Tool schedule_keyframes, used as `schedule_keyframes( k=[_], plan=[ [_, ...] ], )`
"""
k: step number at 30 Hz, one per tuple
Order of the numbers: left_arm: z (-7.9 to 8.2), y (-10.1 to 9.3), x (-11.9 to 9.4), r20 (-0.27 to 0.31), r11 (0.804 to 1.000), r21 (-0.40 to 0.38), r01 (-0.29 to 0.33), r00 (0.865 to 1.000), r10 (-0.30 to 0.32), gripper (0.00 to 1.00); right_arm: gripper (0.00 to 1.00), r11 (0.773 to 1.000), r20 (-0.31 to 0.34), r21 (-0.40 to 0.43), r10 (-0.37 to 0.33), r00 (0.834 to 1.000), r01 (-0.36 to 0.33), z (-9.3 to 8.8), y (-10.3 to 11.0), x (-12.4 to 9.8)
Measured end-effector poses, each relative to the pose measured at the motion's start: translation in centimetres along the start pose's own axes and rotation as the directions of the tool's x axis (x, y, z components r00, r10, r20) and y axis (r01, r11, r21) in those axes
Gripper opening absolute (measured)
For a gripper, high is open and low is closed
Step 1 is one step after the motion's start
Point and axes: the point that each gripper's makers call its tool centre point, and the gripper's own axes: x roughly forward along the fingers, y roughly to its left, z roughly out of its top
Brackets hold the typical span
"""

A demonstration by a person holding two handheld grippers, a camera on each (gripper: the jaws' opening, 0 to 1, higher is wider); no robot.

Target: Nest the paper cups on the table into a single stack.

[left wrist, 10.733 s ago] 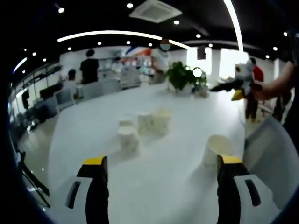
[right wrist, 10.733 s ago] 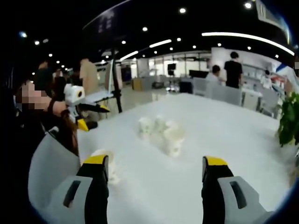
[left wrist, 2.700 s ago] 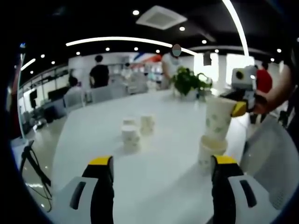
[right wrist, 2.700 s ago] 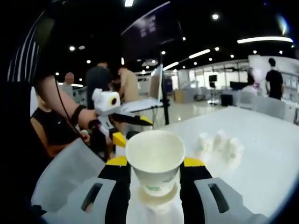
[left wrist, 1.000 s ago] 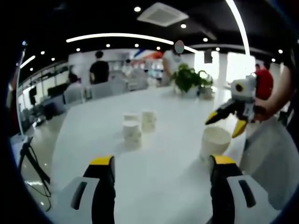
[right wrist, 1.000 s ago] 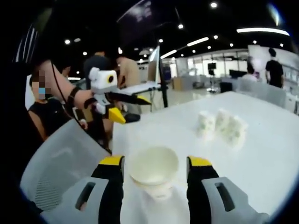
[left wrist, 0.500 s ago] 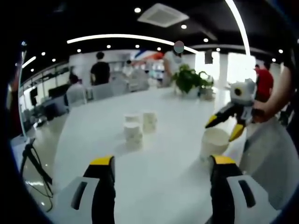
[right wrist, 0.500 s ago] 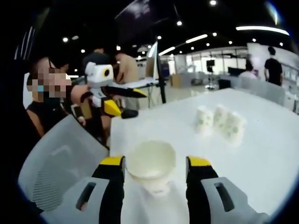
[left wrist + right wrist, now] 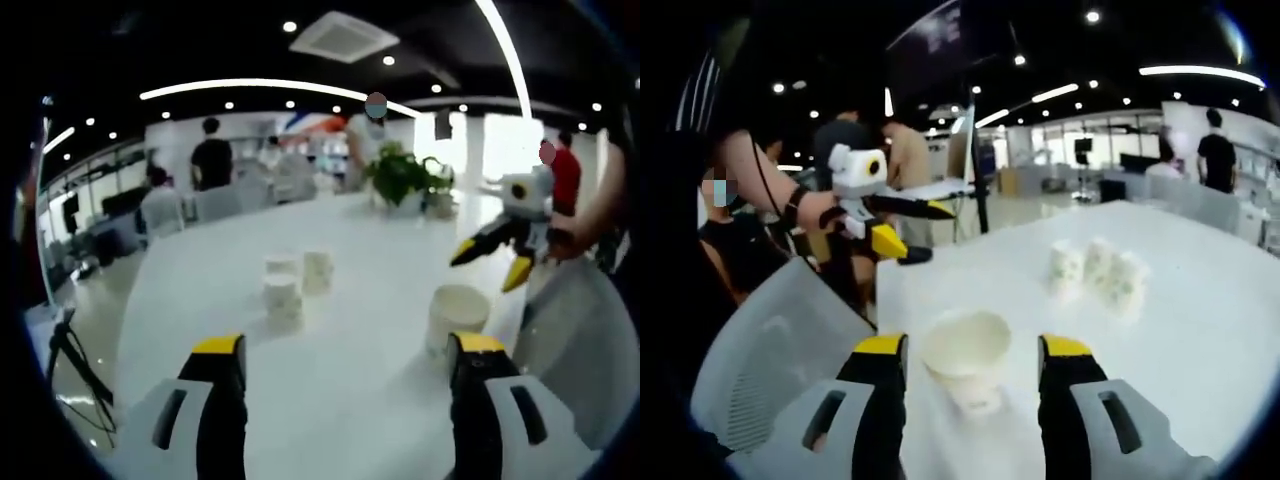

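The left gripper (image 9: 343, 350) hangs low over the table's near edge, jaws wide apart and holding nothing. The right gripper (image 9: 973, 350) hovers with its yellow-tipped jaws spread, gripping nothing. A bare forearm (image 9: 610, 205) carries the right gripper near the table's right edge.

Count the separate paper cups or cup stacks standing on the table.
4: the nested stack near the right gripper, and three loose cups clustered mid-table. The stack's inner cups are hidden.
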Motion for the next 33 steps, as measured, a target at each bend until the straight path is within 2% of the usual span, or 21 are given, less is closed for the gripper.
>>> schedule_keyframes(
  k=[5, 6, 7, 11, 12, 14, 18, 25, 28, 33],
  plan=[
    [0.8, -0.5, 0.5, 0.014, 1.000, 0.016, 0.011, 1.000, -0.011, 0.81, 0.49, 0.999, 0.013, -0.006, -0.032, 0.999, 0.032, 0.5, -0.5, -1.4],
    [0.8, -0.6, 0.5, 0.014, 1.000, 0.018, 0.011, 1.000, -0.011, 0.81, 0.50, 0.999, 0.017, -0.006, -0.038, 0.999, 0.038, -0.6, -0.8, -2.3],
    [0.8, -0.8, 0.6, 0.015, 1.000, 0.020, 0.011, 1.000, -0.011, 0.81, 0.50, 0.999, 0.018, -0.007, -0.043, 0.999, 0.043, -0.8, -0.9, -2.7],
    [1.1, -1.5, 1.0, 0.022, 1.000, 0.022, 0.015, 1.000, -0.016, 0.81, 0.51, 0.997, 0.033, -0.011, -0.074, 0.997, 0.074, 0.0, -1.6, -4.1],
    [1.3, -1.7, 1.0, 0.021, 0.999, 0.027, 0.018, 1.000, -0.018, 0.81, 0.51, 0.996, 0.042, -0.008, -0.084, 0.996, 0.085, 1.2, -1.8, -4.8],
    [1.8, -1.8, 1.0, 0.023, 0.999, 0.030, 0.020, 1.000, -0.021, 0.81, 0.52, 0.995, 0.047, -0.008, -0.102, 0.994, 0.102, 1.9, -2.2, -5.5],
    [2.5, -1.9, 0.9, 0.031, 0.999, 0.027, 0.022, 0.999, -0.023, 0.81, 0.54, 0.991, 0.059, -0.005, -0.131, 0.990, 0.132, 2.6, -3.0, -6.4],
    [3.0, -2.4, 1.5, 0.036, 0.999, 0.033, 0.029, 0.999, -0.030, 0.81, 0.60, 0.974, 0.093, 0.009, -0.224, 0.970, 0.224, 2.9, -4.8, -9.1],
    [3.3, -2.1, 1.6, 0.042, 0.999, 0.033, 0.023, 0.999, -0.025, 0.81, 0.64, 0.960, 0.104, 0.017, -0.278, 0.955, 0.278, 2.9, -5.3, -9.3],
    [3.5, -1.6, 1.6, 0.046, 0.999, 0.033, 0.025, 0.999, -0.027, 0.80, 0.71, 0.950, 0.107, 0.033, -0.313, 0.944, 0.311, 3.0, -5.7, -9.9]
  ],
)
